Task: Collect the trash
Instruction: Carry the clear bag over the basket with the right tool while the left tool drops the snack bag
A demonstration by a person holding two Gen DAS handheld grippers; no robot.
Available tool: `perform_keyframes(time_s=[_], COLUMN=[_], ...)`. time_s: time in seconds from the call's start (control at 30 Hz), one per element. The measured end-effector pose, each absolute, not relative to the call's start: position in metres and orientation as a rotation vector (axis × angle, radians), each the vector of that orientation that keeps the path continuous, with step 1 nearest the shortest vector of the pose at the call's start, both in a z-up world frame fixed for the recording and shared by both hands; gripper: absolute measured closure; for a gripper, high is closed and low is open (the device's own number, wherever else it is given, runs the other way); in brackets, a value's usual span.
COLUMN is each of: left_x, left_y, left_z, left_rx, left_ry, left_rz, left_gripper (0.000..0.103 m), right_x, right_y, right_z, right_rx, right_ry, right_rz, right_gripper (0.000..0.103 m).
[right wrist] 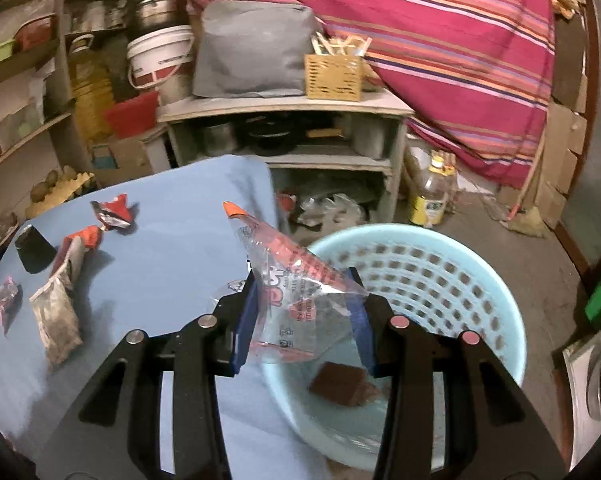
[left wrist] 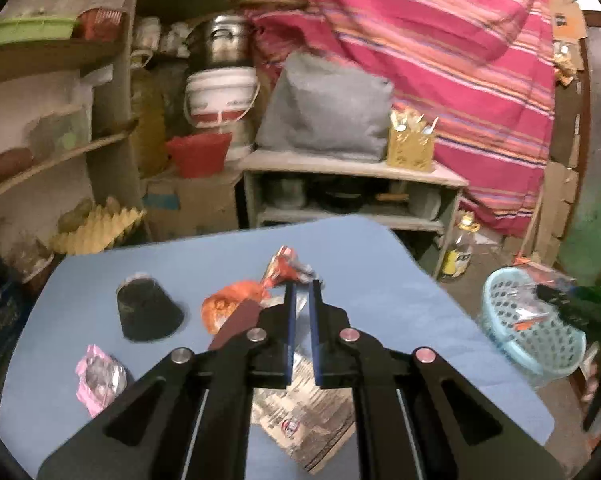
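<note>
Now our right gripper (right wrist: 304, 312) clamps a clear wrapper (right wrist: 296, 280) over the blue basket (right wrist: 440, 280); left gripper (left wrist: 303, 316) clenched, apparently empty, silver pouch (left wrist: 300, 412) at 6 o'clock.

You face a pink striped cloth (left wrist: 420, 40) hung behind a low grey wooden shelf unit (left wrist: 352, 168). Cluttered wall shelves (left wrist: 52, 152) stand left, and the bare concrete floor (right wrist: 480, 216) lies dim under warm light.

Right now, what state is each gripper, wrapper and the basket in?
Left gripper: shut on a silver packet.
Right gripper: shut on a clear wrapper, at the basket's edge.
Basket: upright, holding a brown wrapper.
Black cup: upside down on the table.
Pink wrapper: crumpled on the table.
</note>
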State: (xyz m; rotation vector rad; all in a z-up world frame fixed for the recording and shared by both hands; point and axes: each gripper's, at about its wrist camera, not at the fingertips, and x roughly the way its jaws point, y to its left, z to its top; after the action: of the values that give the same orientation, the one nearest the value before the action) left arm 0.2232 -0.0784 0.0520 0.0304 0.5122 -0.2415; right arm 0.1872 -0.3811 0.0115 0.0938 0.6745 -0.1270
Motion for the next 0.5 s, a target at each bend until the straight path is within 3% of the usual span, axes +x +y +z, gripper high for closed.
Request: perform_keyframes(time_s=[0.13,0.17,0.2,0.23,0.5], left_x=[0.234,0.235,0.235,0.233,0.258], left_y=[-0.077,-0.076,-0.074,-0.072,-0.053], left_z=[0.024,0.018,0.014,0.011,-0.033], left_rx=[0.032,0.040,0.044,0.042,0.033], left_ry=[0.624,0.644,0.654,0.648,0.772], left_rz=[-0.266,-0.257,-0.237,-0.217,-0.163], left_gripper=[0.089,0.064,0.031,0.026,0.026], right_x=[0.178,0.176,0.174,0.173,0.173], right_y=[-0.402,-0.406,-0.408,-0.410,-0.403], right_z=[0.003,0.002,0.000,0.000,0.002], right_rx=[0.112,0.129,0.139,0.143,0.136], right_ry=[0.695,0.698,0.700,0.701,0.696], right_rz=[-0.141,-0.137,-0.135,-0.133,-0.110], right_gripper=[0.060,0.060,0.060,0.060,0.059])
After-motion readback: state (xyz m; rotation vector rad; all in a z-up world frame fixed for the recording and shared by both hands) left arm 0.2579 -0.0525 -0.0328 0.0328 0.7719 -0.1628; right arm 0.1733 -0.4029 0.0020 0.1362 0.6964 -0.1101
